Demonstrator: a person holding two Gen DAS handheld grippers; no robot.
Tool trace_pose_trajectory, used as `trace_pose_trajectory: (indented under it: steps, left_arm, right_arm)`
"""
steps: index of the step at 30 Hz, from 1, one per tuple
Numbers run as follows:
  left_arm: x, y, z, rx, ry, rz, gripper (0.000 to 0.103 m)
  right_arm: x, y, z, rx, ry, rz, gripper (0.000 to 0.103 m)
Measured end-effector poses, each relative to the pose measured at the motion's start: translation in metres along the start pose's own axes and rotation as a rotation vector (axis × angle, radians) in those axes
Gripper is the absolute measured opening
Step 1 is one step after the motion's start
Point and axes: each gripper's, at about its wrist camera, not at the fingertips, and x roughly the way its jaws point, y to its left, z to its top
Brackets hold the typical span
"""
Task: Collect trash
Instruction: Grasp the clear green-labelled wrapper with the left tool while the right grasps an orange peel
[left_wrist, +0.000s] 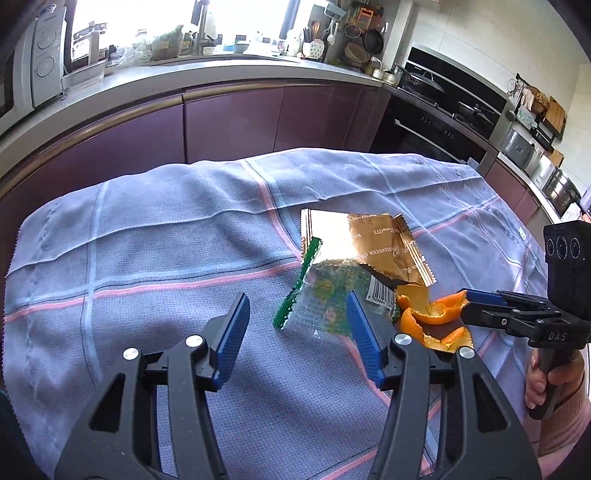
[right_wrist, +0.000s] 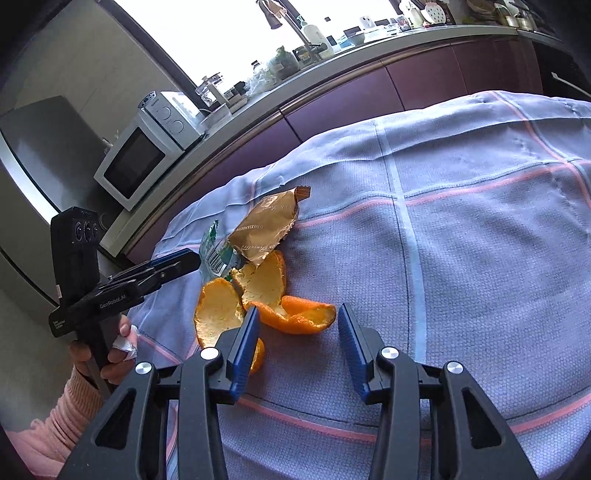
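Note:
On the blue-grey checked tablecloth (left_wrist: 166, 258) lies a small heap of trash. It holds a green printed wrapper (left_wrist: 317, 299), a gold foil wrapper (left_wrist: 380, 243) and orange peel (left_wrist: 432, 317). My left gripper (left_wrist: 297, 295) is open just in front of the green wrapper, and its right finger overlaps the wrapper's edge. My right gripper (right_wrist: 298, 308) is open and low over the orange peel (right_wrist: 299, 315), with one curled piece lying between its tips. More orange peel pieces (right_wrist: 218, 314), the gold wrapper (right_wrist: 266, 225) and the green wrapper (right_wrist: 214, 254) lie beyond. Each gripper shows in the other's view: the right gripper (left_wrist: 467, 299) and the left gripper (right_wrist: 192, 258).
A kitchen counter (left_wrist: 221, 70) with purple cabinets (left_wrist: 229, 122) curves behind the table. A microwave (right_wrist: 136, 162) stands on the counter and a black oven (left_wrist: 424, 129) is at the right. Hands in pink sleeves (right_wrist: 70, 417) hold the gripper handles. The cloth drops off at the far edge.

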Motion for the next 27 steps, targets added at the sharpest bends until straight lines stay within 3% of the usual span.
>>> trace_pose_trajectory:
  steps: [3, 7, 11, 14, 15, 16, 23, 25, 27]
  left_arm:
    - [0.009, -0.004, -0.001, 0.020, 0.031, -0.025, 0.055]
    - [0.015, -0.012, -0.006, 0.046, 0.050, -0.042, 0.047]
    - [0.017, -0.015, -0.009, 0.050, 0.060, -0.043, 0.023]
    - [0.013, -0.019, -0.012, 0.060, 0.053, -0.034, 0.014]
    - [0.012, -0.021, -0.012, 0.063, 0.052, -0.025, 0.003]
    - [0.011, -0.021, -0.014, 0.066, 0.056, -0.027, 0.001]
    - [-0.002, -0.026, -0.020, 0.053, 0.031, -0.030, 0.001]
    - [-0.007, -0.025, -0.016, 0.051, 0.007, -0.023, 0.014]
    - [-0.008, -0.026, -0.011, 0.061, -0.004, -0.003, 0.033]
  right_arm:
    - [0.001, 0.000, -0.001, -0.006, 0.008, -0.002, 0.031]
    - [0.000, -0.001, -0.003, -0.009, 0.011, 0.002, 0.026]
    - [-0.003, -0.001, -0.004, -0.017, 0.002, 0.002, 0.020]
    - [-0.006, -0.002, -0.003, -0.022, -0.006, -0.002, 0.018]
    - [-0.007, -0.004, -0.003, -0.019, -0.011, -0.002, 0.018]
    - [-0.009, -0.005, -0.003, -0.016, -0.016, 0.000, 0.018]
    - [-0.018, -0.009, -0.002, -0.013, -0.036, 0.001, 0.016]
    - [-0.019, -0.008, -0.001, -0.013, -0.043, 0.004, 0.016]
    - [-0.020, -0.008, 0.000, -0.016, -0.047, 0.002, 0.016]
